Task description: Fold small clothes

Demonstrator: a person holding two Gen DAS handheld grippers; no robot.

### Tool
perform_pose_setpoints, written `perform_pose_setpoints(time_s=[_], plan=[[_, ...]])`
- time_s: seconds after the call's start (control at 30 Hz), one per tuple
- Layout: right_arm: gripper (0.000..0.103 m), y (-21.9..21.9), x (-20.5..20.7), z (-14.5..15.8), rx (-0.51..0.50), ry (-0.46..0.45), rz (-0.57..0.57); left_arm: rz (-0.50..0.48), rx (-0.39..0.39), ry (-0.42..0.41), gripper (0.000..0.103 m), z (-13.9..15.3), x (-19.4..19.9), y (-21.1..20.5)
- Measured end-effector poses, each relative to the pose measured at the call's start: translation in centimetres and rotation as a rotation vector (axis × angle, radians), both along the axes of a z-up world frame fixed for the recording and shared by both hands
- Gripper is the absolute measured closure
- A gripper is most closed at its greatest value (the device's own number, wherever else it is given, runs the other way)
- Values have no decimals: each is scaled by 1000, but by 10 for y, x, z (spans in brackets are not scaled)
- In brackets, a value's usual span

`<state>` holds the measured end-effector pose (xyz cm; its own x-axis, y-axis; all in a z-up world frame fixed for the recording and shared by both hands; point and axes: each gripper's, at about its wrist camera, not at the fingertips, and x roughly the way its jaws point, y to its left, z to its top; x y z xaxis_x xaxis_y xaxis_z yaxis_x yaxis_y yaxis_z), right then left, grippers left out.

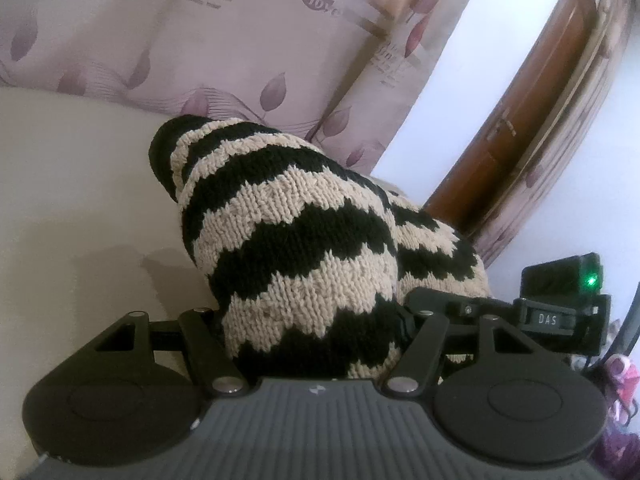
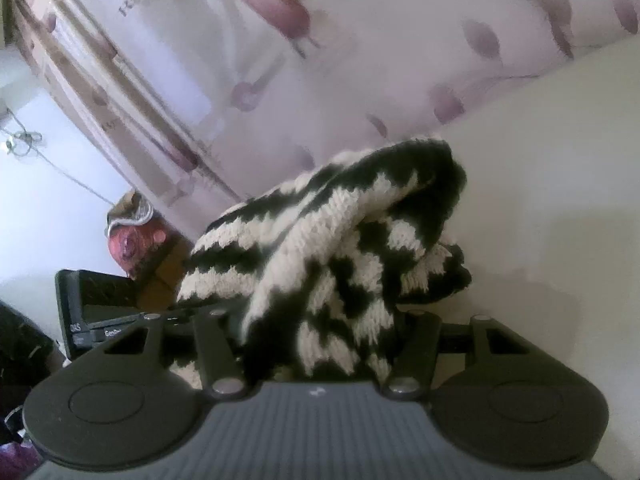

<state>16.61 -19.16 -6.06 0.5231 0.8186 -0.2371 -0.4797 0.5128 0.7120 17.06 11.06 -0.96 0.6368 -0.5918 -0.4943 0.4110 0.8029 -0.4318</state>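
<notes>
A black and cream zigzag knitted garment [image 1: 300, 220] is bunched up and lifted off the white surface [image 1: 80, 200]. In the left wrist view it fills the gap of my left gripper [image 1: 312, 320], whose jaws are pressed into a thick fold; the fingertips are buried in the knit. In the right wrist view the same garment [image 2: 340, 232] hangs in folds from my right gripper [image 2: 320, 320], which is likewise shut on a bunch of it. The two grippers sit close side by side: the right gripper's body [image 1: 560, 312] shows at the left view's right edge.
The white surface [image 2: 560, 160] runs back to a mauve leaf-print curtain [image 1: 200, 40]. A brown wooden door [image 1: 540, 100] and white wall stand to the right. A reddish bundle [image 2: 132, 236] sits off the surface's left side in the right wrist view.
</notes>
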Motion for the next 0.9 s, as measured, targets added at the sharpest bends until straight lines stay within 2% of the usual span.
perform_pose_setpoints(time_s=[0.27,0.7,0.9], plan=[[45,21,-1,-6,-44,13,7,17,42,-7,36,-10,2,10],[45,21,8,-24,-84,55,-15,29,82,11,35,-23,18,7],[45,22,10,-29,-111,62,-26,60,93,15,30,-31,18,8]])
